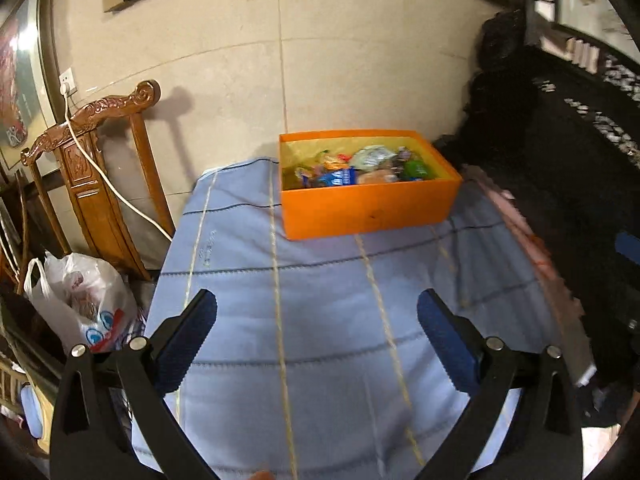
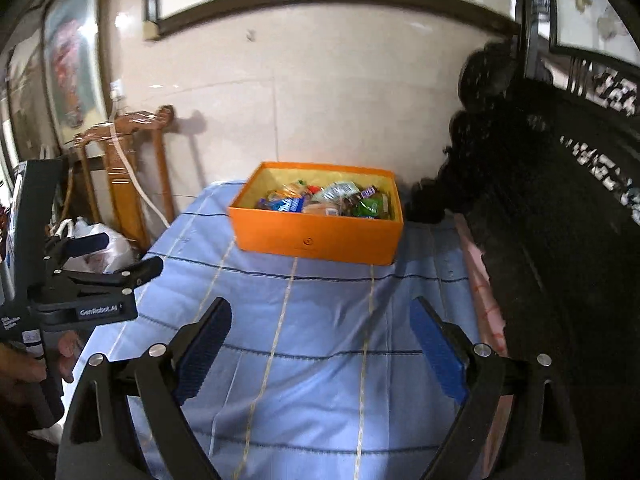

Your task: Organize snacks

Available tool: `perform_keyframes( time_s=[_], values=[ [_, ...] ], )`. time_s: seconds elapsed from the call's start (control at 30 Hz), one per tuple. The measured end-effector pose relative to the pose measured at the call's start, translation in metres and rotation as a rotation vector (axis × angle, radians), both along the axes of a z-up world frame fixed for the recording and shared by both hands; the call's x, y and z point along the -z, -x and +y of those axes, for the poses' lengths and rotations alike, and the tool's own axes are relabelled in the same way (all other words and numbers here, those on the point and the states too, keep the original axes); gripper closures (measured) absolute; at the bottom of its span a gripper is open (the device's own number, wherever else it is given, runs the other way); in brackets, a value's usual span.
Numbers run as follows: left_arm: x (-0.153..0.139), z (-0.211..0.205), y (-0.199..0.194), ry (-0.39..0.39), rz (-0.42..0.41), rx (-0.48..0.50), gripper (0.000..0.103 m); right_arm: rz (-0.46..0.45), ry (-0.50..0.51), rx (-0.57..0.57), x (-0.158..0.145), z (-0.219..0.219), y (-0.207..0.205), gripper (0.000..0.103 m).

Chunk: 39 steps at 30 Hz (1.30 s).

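The orange cardboard box [image 1: 368,208] full of shiny snack packets [image 1: 352,166] sits at the far end of the soft blue striped cloth [image 1: 320,320]. Both black grippers, left [image 1: 317,312] and right [image 2: 320,320], gape wide, holding nothing.

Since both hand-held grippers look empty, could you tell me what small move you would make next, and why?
Probably none beyond easing both back: the snacks all lie inside the orange box, the blue cloth before it shows nothing loose, and the left hand-held gripper and right hand-held gripper are open and empty.
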<state>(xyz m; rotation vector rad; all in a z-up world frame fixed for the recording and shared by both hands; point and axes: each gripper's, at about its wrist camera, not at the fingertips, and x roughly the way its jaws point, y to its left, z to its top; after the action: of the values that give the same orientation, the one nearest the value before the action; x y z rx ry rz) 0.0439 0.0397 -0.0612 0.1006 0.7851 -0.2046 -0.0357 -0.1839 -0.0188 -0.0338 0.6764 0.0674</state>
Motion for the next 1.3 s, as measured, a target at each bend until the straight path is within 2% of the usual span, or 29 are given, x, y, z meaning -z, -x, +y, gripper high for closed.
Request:
perform_keyframes(
  time_s=[0.1, 0.27, 0.53, 0.77, 1.1, 1.3],
  values=[
    [-0.018, -0.009, 0.045, 0.013, -0.04, 0.031, 0.004, -0.024, -0.002, -0.033, -0.01, -0.002, 0.028, 0.011],
    [-0.035, -0.03, 0.102, 0.061, -0.047, 0.051, 0.004, -0.039, 0.012, -0.065, -0.023, -0.012, 0.071, 0.011],
    [-0.043, -0.042, 0.155, 0.061, -0.044, -0.008, 0.005, -0.079, 0.045, -0.071, -0.031, -0.017, 0.117, 0.011],
    [-0.056, -0.048, 0.173, 0.046, -0.086, -0.009, 0.005, -0.118, 0.036, -0.048, -0.041, -0.028, 0.139, 0.011],
    [-0.064, -0.059, 0.183, 0.053, -0.111, 0.013, 0.004, -0.108, 0.027, -0.03, -0.036, -0.044, 0.148, 0.011],
    [-0.062, -0.062, 0.185, 0.019, -0.112, -0.001, 0.004, -0.1, 0.025, -0.037, -0.033, -0.048, 0.149, 0.011]
  ],
)
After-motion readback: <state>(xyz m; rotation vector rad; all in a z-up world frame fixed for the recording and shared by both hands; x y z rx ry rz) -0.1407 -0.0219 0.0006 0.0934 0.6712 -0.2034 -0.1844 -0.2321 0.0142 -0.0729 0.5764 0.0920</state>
